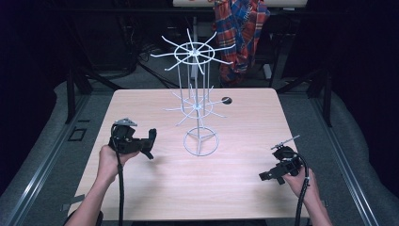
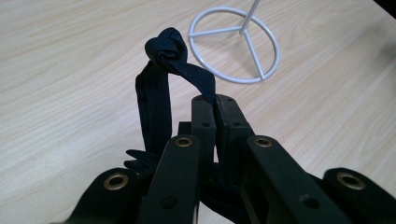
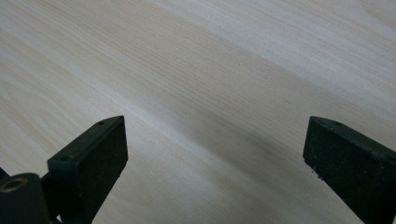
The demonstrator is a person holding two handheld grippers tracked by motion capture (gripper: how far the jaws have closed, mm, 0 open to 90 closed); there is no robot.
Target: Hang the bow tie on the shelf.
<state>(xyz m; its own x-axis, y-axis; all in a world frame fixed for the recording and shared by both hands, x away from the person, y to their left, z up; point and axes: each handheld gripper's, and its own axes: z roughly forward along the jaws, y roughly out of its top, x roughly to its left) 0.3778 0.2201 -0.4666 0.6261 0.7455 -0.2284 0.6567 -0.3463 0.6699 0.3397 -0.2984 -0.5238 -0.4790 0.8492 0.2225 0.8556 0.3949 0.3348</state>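
Your left gripper (image 2: 215, 105) has its jaws pressed together on a dark knotted band (image 2: 170, 70), which looks like a fabric hair tie. The loop stands up above the jaw tips in the centre of the left gripper view, knot at the top. The likely step is to hang it on the white wire rack (image 1: 196, 101) standing mid-table, whose ring base (image 2: 236, 44) sits at the upper middle of that view.

To do it well, keep the pinch low on the band so the loop stays open and upright. Pick one of the lower prongs (image 1: 214, 102), come at its free tip head-on, and thread the loop over before you let go. The rack looks light, so a sideways nudge could tip or slide it.

In the high view your left gripper (image 1: 134, 139) is at the left centre, held above the table (image 1: 141, 188), with the wrist level and the jaws pointing right toward the rack. Your right gripper (image 1: 266, 176) lies low at the lower right, its jaws spread wide and holding nothing, aimed left over bare wood.
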